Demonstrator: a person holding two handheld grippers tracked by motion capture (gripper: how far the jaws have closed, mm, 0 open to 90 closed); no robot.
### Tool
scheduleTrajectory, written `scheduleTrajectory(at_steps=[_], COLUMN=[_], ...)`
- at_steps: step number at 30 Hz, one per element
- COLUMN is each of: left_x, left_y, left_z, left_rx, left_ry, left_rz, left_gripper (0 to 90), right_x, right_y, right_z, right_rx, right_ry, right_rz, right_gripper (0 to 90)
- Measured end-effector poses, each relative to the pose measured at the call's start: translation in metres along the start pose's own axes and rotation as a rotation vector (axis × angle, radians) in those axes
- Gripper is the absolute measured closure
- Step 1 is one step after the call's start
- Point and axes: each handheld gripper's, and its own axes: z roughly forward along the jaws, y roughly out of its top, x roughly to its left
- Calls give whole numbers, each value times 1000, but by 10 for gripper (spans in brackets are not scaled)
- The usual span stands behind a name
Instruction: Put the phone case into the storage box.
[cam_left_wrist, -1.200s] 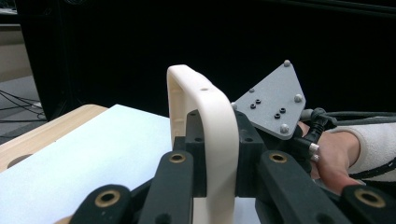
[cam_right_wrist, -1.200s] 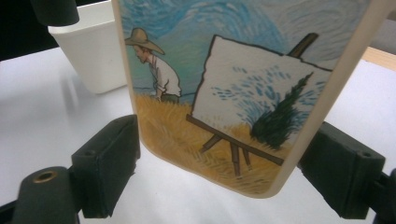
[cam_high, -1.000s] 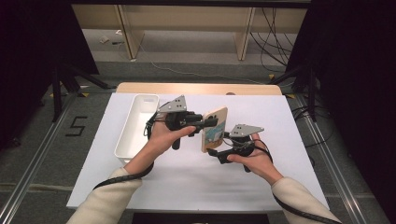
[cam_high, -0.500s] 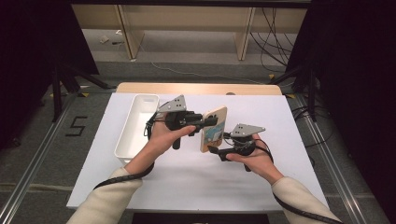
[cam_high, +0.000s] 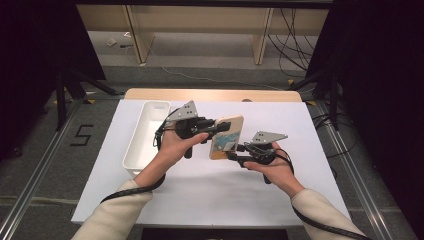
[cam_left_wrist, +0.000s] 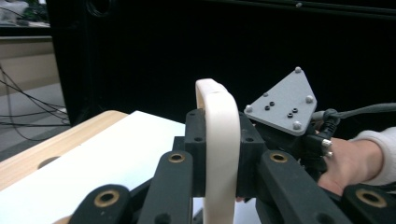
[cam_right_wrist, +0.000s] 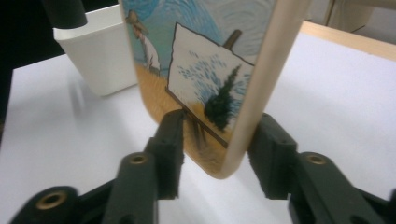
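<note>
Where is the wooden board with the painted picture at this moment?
In the high view, the wooden board is held upright above the middle of the white table, between the left gripper and the right gripper, right of the white tray.

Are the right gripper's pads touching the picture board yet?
Apart. Right gripper view: right gripper straddles the picture board's lower corner, jaws just closing, gaps beside both pads.

one painted wooden board (cam_high: 226, 136), one white bin (cam_high: 146, 136), two grippers (cam_high: 212, 127)

Board's (cam_right_wrist: 205, 79) top cut off by right gripper view's upper edge; back face hidden; tray (cam_right_wrist: 100, 56) partly cropped, blurred.
</note>
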Motion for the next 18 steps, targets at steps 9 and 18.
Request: scheduleTrajectory(at_steps=[9, 18], left_x=[3, 4], left_y=[0, 1], left_z=[-2, -3], left_rx=[-31, -34], left_ry=[8, 27], left_rz=[-21, -7], left_gripper=[759, 677], right_x=[-3, -1], right_y=[2, 4], right_z=[-3, -4], right_rx=[6, 2], right_ry=[78, 99], right_rz=[28, 45], right_gripper=[758, 809])
